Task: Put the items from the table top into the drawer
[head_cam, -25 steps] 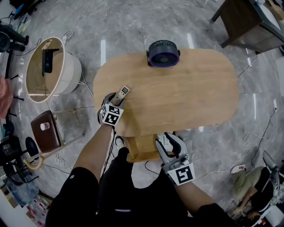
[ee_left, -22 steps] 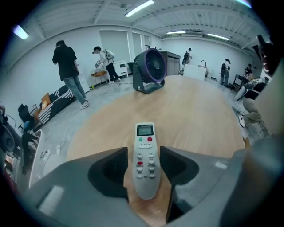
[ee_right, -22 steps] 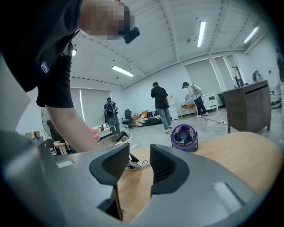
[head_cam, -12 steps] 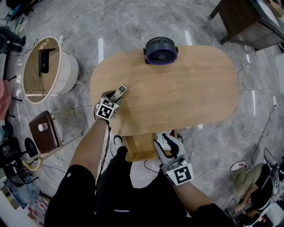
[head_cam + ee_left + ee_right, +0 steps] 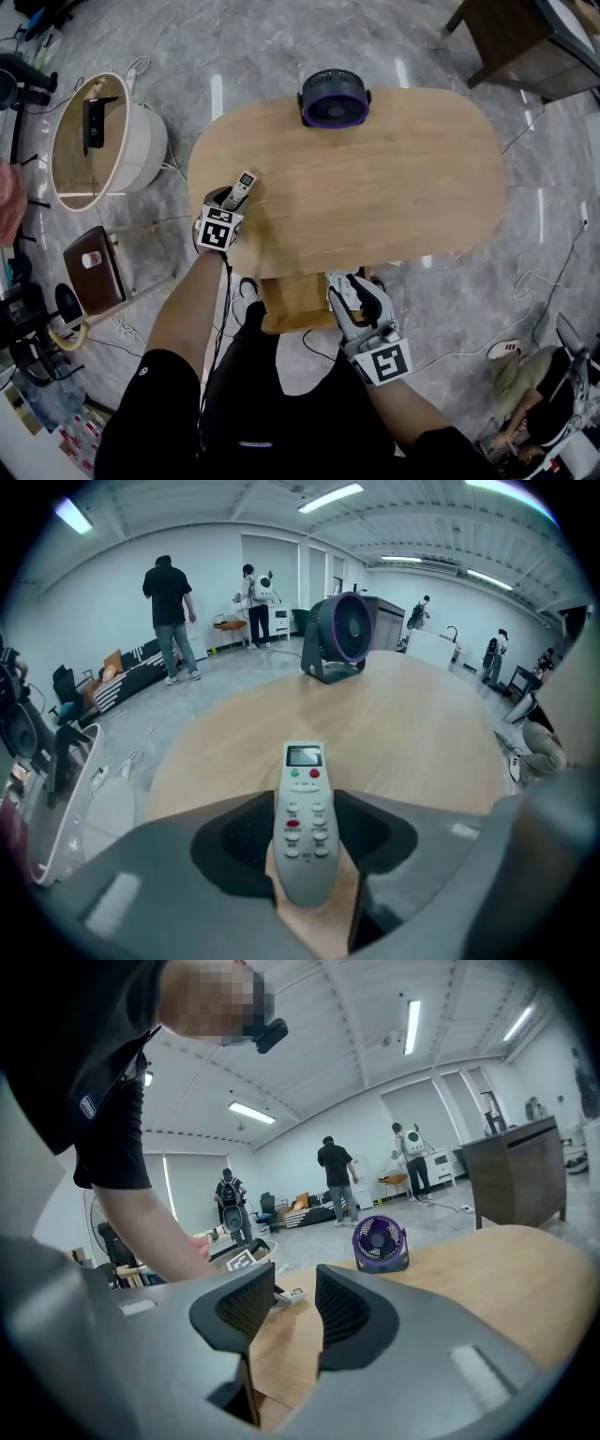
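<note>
A grey remote [image 5: 244, 185] lies along the left end of the oval wooden table [image 5: 394, 197]. My left gripper [image 5: 230, 200] is shut on it, and its screen end pokes out past the jaws. In the left gripper view the remote [image 5: 302, 799] sits squeezed between both pads. Under the table's near edge a wooden drawer [image 5: 292, 302] stands pulled out. My right gripper [image 5: 349, 285] is at its right end. Its jaws have just closed a little but still stand apart, with nothing between them [image 5: 293, 1312]. A purple fan [image 5: 333, 97] stands at the far edge.
A round white tub [image 5: 141, 150] and a brown stool [image 5: 92, 272] stand on the floor at the left. A dark desk [image 5: 525, 37] is at the far right. Cables trail over the floor. Several people stand in the background of both gripper views.
My left gripper has rolled slightly with the remote still in it. My right gripper has edged a little lower by the drawer's right end.
</note>
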### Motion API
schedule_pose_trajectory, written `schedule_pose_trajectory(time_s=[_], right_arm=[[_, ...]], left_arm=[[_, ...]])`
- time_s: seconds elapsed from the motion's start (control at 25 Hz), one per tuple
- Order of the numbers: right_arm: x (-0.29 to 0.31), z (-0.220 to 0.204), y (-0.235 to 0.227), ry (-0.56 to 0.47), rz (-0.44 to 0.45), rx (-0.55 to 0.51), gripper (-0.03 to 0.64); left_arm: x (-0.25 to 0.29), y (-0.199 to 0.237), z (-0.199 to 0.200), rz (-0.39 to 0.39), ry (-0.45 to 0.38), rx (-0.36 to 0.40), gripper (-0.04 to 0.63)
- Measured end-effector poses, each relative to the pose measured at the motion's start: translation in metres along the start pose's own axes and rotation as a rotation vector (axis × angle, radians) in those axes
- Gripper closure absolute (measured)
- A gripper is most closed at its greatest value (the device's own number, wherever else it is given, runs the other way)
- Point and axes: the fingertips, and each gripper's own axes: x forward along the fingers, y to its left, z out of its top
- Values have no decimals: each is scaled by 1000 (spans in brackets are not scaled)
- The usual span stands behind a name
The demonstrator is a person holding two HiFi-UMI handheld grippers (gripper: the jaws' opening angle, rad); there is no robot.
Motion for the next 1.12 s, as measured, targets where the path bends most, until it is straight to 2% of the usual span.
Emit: schedule_pose_trajectory(time_s=[0.28,0.52,0.68,0.88,1.0,1.12], right_arm=[[-26,-5,-19,28,10,-16,453],[-51,6,-33,3,-9,-14,453],[-64,5,-45,9,-16,-21,460],[-78,-6,-46,36,20,-51,459],[-82,-5,-48,18,45,-66,454],[-85,-6,-56,37,20,-43,453]], left_arm=[[-26,-19,2,38,-32,-14,385],[-68,-71,-18,10,-62,20,385],[-89,-115,-34,-13,-86,-9,385],[-110,-173,-60,-42,-102,-103,385],[-117,-217,-85,-89,-88,-113,385],[-117,-256,-116,-119,-46,-160,385]])
